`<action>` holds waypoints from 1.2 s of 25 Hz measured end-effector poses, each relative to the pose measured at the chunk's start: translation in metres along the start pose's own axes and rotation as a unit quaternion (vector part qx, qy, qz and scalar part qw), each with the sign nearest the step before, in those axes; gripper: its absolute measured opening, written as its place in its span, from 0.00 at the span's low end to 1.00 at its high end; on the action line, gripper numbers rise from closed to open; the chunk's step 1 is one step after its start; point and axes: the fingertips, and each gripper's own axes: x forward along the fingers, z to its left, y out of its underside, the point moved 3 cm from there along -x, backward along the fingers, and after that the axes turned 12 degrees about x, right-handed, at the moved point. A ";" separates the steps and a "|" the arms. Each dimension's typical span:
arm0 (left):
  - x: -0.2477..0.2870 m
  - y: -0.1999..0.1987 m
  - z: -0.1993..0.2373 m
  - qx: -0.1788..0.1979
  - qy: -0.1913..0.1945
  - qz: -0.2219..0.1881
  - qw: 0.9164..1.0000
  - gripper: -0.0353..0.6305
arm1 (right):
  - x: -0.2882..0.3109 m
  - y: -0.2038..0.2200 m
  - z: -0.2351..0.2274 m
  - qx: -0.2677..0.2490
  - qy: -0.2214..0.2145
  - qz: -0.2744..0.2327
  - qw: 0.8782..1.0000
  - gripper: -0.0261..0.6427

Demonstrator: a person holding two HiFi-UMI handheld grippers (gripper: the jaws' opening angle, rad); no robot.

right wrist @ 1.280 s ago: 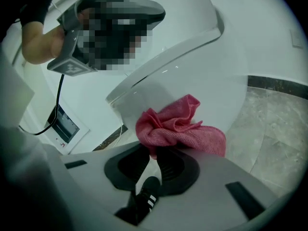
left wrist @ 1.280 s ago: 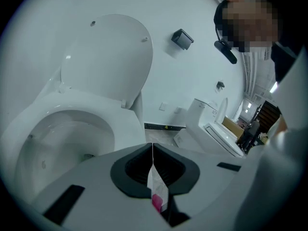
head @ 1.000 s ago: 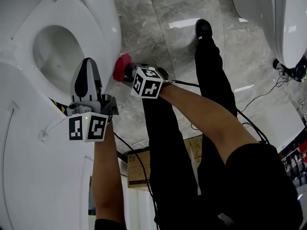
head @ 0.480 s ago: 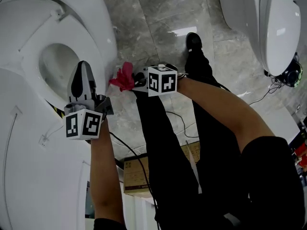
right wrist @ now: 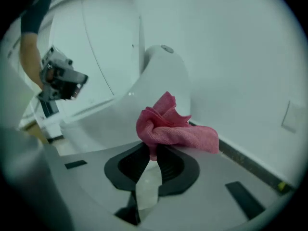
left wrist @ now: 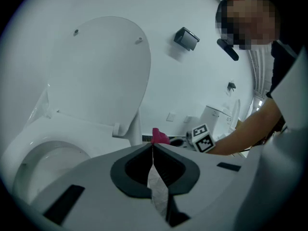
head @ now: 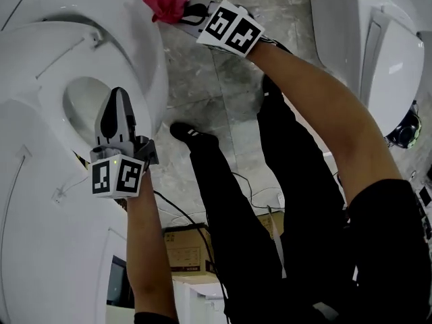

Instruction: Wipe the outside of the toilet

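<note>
We hold pink cloth (head: 167, 3) in right gripper (head: 191, 13), jaws pinched on its fold, just beside rear outer shell of toilet (head: 154, 66); contact unclear. Shell lies to cloth's left. Left gripper (head: 116, 106), jaws together, empty, hovers over seat (head: 48, 73), farther from shell.

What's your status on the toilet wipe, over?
Right gripper shut on pink cloth, beside toilet rear outer side; contact unclear. Left gripper shut, empty, above seat. Nothing blocking.
</note>
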 end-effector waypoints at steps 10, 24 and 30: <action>0.008 0.015 -0.009 -0.012 -0.026 -0.012 1.000 0.08 | 0.091 -0.043 -0.046 -0.066 0.051 0.027 0.996 0.14; -0.014 0.050 -0.005 -0.019 -0.008 0.009 1.000 0.08 | 0.089 0.054 0.045 0.004 0.014 0.043 0.999 0.14; -0.017 0.061 -0.003 -0.010 0.012 0.030 0.999 0.08 | 0.087 0.114 0.113 0.089 0.012 0.039 0.995 0.14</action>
